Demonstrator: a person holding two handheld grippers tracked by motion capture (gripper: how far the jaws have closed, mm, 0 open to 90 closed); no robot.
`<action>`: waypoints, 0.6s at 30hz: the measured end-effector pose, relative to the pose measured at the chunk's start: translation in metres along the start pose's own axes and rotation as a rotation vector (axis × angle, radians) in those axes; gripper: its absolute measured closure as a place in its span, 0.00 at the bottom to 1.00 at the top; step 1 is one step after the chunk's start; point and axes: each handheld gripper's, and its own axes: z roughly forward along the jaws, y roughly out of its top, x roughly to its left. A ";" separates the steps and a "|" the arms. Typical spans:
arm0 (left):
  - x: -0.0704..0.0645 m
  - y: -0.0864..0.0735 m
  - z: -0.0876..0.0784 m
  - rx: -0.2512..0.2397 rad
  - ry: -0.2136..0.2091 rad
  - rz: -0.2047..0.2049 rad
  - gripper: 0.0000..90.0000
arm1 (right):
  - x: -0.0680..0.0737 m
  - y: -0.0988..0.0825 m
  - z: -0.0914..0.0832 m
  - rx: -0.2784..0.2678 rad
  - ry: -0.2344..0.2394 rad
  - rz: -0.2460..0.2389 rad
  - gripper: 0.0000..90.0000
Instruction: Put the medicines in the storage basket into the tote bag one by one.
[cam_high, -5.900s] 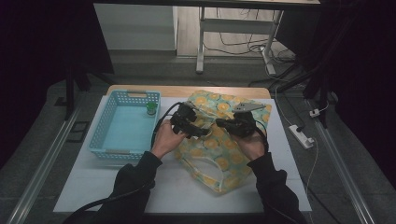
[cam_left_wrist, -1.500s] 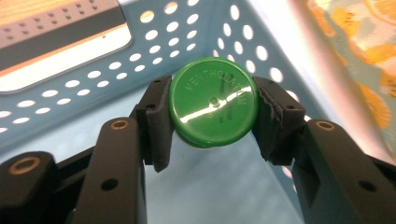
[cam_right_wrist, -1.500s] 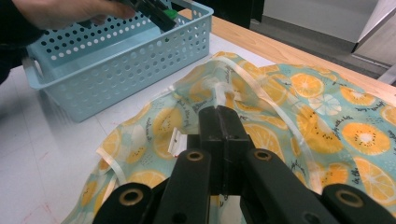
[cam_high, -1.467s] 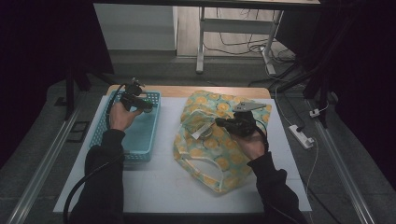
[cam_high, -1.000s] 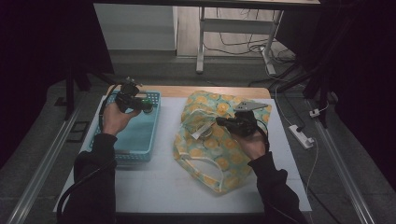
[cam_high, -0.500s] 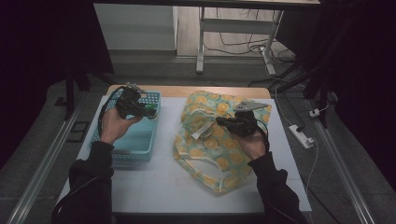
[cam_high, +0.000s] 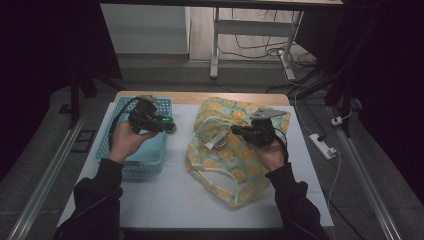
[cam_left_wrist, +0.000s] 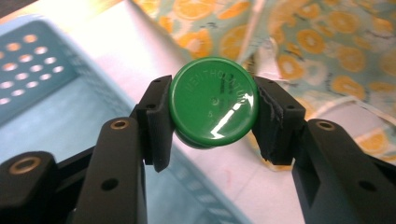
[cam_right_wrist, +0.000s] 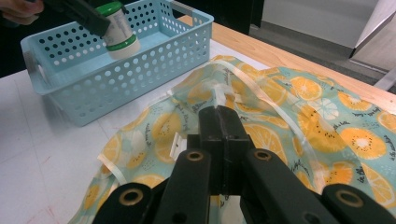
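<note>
A small white jar with a green lid (cam_high: 168, 123) is clamped sideways between the pads of my left gripper (cam_high: 162, 123), over the right rim of the light blue basket (cam_high: 145, 152). The left gripper view looks straight at the lid (cam_left_wrist: 214, 108), with the left gripper (cam_left_wrist: 212, 119) shut on the jar and the basket (cam_left_wrist: 46, 93) below. The orange-print bag (cam_high: 225, 160) lies to the right. My right gripper (cam_high: 239, 131) rests on it, jaws shut. In the right gripper view a raised fold of the bag (cam_right_wrist: 303, 107) runs up to the right gripper (cam_right_wrist: 219, 119).
A white mat (cam_high: 170, 200) covers the table, with a wooden strip (cam_high: 185, 96) along the far edge. On the floor to the right lies a power strip (cam_high: 322, 146). The basket (cam_right_wrist: 116, 79) holds nothing else that I can see.
My left hand has carried the jar rightward and a little up, from over the basket's far side to its right rim, toward the bag. The right hand has stayed put.
</note>
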 end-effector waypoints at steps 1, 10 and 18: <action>-0.003 0.001 0.001 0.000 -0.006 0.004 0.57 | 0.000 0.000 0.000 0.000 0.001 0.001 1.00; -0.024 0.005 0.012 0.004 -0.045 0.055 0.57 | 0.000 0.000 0.000 -0.003 0.000 0.000 1.00; -0.043 0.013 0.028 0.004 -0.088 0.094 0.57 | 0.000 0.001 -0.001 -0.007 -0.002 0.000 1.00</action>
